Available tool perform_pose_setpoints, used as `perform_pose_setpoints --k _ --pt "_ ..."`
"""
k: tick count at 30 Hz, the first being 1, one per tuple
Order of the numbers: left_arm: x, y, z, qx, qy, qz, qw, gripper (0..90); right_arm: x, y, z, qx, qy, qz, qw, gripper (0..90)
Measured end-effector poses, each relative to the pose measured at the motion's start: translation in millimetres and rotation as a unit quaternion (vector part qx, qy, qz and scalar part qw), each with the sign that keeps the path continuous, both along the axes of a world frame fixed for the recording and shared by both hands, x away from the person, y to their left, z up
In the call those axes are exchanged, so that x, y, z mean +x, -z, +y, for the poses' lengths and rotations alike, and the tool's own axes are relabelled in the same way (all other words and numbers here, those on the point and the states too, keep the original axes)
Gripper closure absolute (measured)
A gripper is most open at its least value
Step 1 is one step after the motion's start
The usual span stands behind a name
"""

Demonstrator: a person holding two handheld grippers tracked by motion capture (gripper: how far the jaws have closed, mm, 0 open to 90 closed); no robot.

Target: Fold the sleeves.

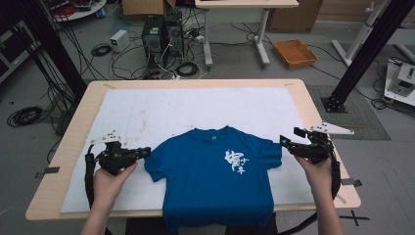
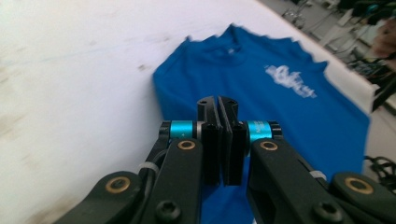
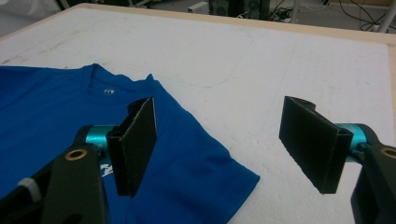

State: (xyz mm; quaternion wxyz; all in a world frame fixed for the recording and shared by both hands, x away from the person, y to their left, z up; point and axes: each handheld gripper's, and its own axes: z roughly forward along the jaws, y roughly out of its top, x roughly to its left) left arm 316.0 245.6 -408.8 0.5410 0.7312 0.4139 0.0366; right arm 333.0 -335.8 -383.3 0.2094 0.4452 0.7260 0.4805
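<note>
A blue shirt lay flat on the white counter, its hem hanging over the near edge in the high view. The left claw was closed tight, nothing visibly between its pads, just above the shirt's sleeve. The right claw view showed what the high view blurred: the right claw gaped wide and empty above the other sleeve.
</note>
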Motion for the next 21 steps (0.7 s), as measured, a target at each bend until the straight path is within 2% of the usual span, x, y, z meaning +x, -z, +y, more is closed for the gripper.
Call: perform_pose_setpoints --k 2,3,5,10,11,12,14,15,16,21 --pt "1.5 -3.7 -9.6 -0.018 0.007 0.003 0.9998 88.0 -0.3 -0.5 -0.5 0.002 0.001 0.000 1.0000 27.4" --pt "4.2 -5.6 -20.7 -0.032 0.012 0.008 0.9994 88.1 -0.3 -0.9 -1.0 0.003 0.000 -0.001 1.0000 27.4" --pt "6.1 -6.1 -26.7 -0.038 0.016 0.010 0.9991 88.2 -0.2 -1.2 -1.2 0.004 0.001 -0.001 1.0000 27.4" --pt "16.6 -6.1 -58.1 -0.072 0.025 0.030 0.9967 88.2 -0.1 -1.8 -1.3 0.005 0.001 -0.002 1.0000 27.4" --pt "19.9 -5.8 -70.8 -0.078 0.023 0.037 0.9960 88.2 0.0 -2.0 -1.2 0.006 0.001 -0.002 1.0000 27.4" --pt "19.9 -5.8 -70.8 -0.078 0.023 0.037 0.9960 88.2 0.0 -2.0 -1.2 0.006 0.001 -0.002 1.0000 27.4" --pt "23.8 -4.2 -83.2 -0.080 0.018 0.043 0.9957 88.2 0.4 -1.7 -0.9 0.006 0.000 -0.003 1.0000 27.4" --pt "28.8 -0.9 -95.4 -0.077 0.015 0.051 0.9956 88.2 0.3 -1.6 -0.7 0.006 -0.001 -0.002 1.0000 27.4" --pt "28.8 -0.9 -95.4 -0.077 0.015 0.051 0.9956 88.2 0.3 -1.6 -0.7 0.006 -0.001 -0.002 1.0000 27.4" --pt "39.4 12.2 -124.8 -0.074 0.021 0.065 0.9950 88.2 0.1 -1.4 0.1 0.004 -0.001 -0.003 1.0000 27.4"
